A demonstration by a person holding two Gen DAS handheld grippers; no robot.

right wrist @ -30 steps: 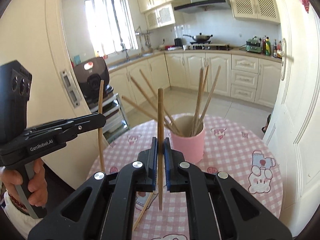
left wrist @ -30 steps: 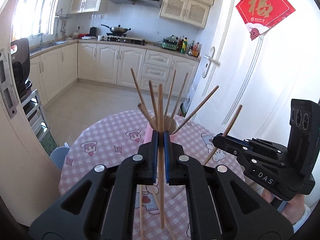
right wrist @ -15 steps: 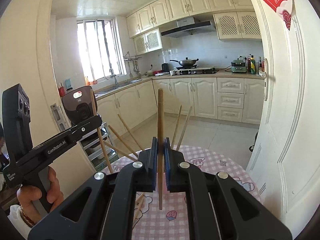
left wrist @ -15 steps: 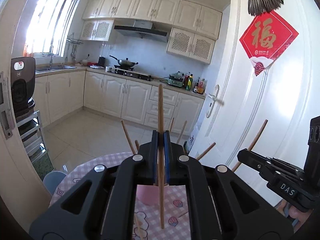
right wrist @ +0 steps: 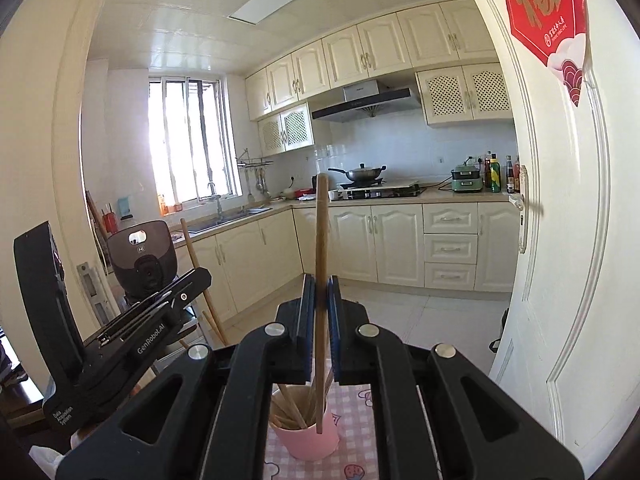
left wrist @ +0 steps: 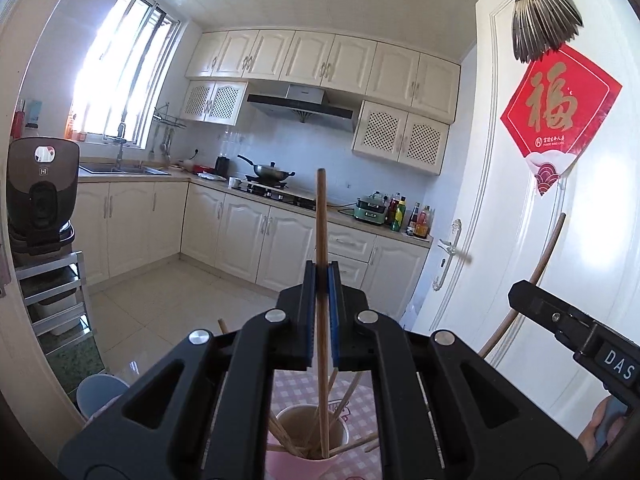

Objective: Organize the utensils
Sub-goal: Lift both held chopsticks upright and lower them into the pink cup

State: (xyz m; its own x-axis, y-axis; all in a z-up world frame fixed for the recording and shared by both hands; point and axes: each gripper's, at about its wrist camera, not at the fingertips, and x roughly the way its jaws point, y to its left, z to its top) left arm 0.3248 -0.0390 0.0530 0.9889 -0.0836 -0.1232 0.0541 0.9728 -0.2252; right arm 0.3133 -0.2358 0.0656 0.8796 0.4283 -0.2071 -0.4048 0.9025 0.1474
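Observation:
My left gripper [left wrist: 321, 280] is shut on a wooden chopstick [left wrist: 321, 220] held upright; its lower tip hangs over the mouth of the pink cup [left wrist: 304, 464], which holds several chopsticks. My right gripper [right wrist: 320, 292] is shut on another upright chopstick [right wrist: 321, 232] whose lower tip hangs in front of the pink cup [right wrist: 310, 442]. The right gripper also shows in the left wrist view [left wrist: 532, 296], with its chopstick [left wrist: 550, 244] sticking up. The left gripper shows in the right wrist view [right wrist: 196, 280], with its chopstick [right wrist: 194, 256].
The cup stands on a round table with a pink checked cloth [right wrist: 360, 456]. A white door [left wrist: 520, 220] is close on the right. A rice cooker on a metal rack [left wrist: 40, 192] is on the left. Kitchen cabinets [right wrist: 380, 240] are across the floor.
Both grippers have risen and tilted up with their chopsticks. The cup has dropped to the bottom of both views, and the chopsticks' lower tips now hang at the cup.

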